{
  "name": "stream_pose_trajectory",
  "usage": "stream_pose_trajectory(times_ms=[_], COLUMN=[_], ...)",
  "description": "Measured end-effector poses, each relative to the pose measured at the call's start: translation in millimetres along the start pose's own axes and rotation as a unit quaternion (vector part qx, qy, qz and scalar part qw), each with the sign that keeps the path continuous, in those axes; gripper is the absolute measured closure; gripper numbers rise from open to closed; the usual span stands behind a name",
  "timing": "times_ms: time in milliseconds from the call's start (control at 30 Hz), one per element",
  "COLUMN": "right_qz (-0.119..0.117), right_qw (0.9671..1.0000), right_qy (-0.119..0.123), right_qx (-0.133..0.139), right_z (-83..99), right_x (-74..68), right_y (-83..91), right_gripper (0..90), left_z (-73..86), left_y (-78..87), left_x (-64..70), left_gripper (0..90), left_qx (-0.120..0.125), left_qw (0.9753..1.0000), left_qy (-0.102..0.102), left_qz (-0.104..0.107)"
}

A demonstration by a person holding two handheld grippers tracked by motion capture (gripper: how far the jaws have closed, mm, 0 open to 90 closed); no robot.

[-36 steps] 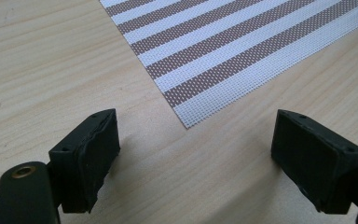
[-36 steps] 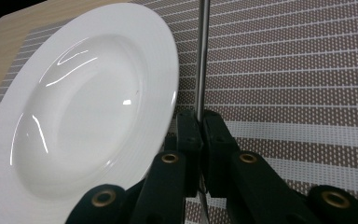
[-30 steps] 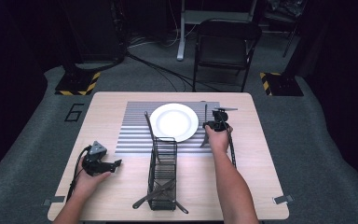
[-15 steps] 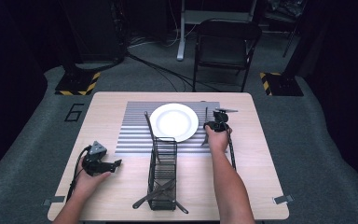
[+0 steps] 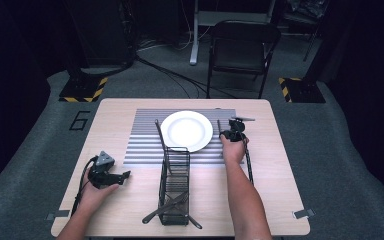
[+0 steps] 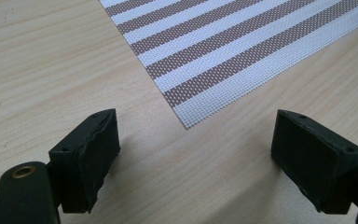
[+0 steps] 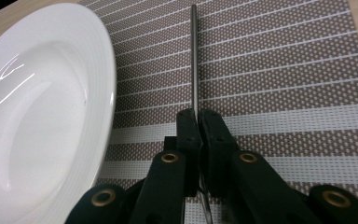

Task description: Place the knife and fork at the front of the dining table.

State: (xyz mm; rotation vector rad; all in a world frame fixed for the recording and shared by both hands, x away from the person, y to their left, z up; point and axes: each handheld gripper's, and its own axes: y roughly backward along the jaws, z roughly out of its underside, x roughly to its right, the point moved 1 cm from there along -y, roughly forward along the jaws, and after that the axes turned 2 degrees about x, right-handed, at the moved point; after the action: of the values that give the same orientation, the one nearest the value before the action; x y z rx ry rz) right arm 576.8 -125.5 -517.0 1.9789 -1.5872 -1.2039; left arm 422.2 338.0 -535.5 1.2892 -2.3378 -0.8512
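no real change over the last second: both hands sit where they were, nothing on the counter (image 5: 280, 165) has shifted. right gripper (image 7: 198, 114) fingers are still pinched shut on a slim metal utensil, reads as a knife (image 7: 194, 56) seen edge-on, shaft running straight away from me over the striped placemat (image 7: 284, 70). in the high view my right gripper (image 5: 232, 135) is just right of the white plate (image 5: 186, 131), knife (image 5: 219, 126) lying low along the mat beside the plate rim, not touching it as far as i can tell. my read: knife is at its spot right of the plate, placement basically done bar the release; can't tell whether it's fully resting on the mat. left gripper (image 5: 112, 175) is parked on bare wood at the near left, fingers wide apart and holding nothing; its own view (image 6: 196, 140) has the mat corner (image 6: 242, 42) just ahead. another dark utensil (image 5: 159, 132) lies left of the plate. wire caddy (image 5: 174, 190) stands mid-counter with more cutlery (image 5: 167, 207) poking out its near end. surface is light wood, clean. room is dark: grey carpet, folding chair (image 5: 242, 47) behind the counter, cables on the floor, hazard-striped blocks (image 5: 82, 90) at the far corners.
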Motion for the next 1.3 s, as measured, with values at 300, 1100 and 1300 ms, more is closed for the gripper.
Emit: stream_pose_trajectory(times_ms=[300,1100,1300], right_qz=[-0.008,0.006,0.01], right_qw=[0.9985,0.9996,0.9989], right_qy=[-0.05,0.005,0.035], right_qx=[0.019,0.025,0.031], right_z=[2.4,2.4,3.1], right_x=[7.2,3.6,0.0], right_y=[1.2,25.1,43.0], right_gripper=[87.3,77.3,76.3], left_z=[0.0,0.3,0.1], left_y=[0.0,-0.2,0.8], left_x=[0.1,0.5,0.2], left_gripper=[15.2,15.3,15.3], left_qx=[0.0,0.003,-0.002], left_qw=[1.0,1.0,1.0], left_qy=[-0.001,-0.001,-0.005], left_qz=[0.001,0.0,0.002])
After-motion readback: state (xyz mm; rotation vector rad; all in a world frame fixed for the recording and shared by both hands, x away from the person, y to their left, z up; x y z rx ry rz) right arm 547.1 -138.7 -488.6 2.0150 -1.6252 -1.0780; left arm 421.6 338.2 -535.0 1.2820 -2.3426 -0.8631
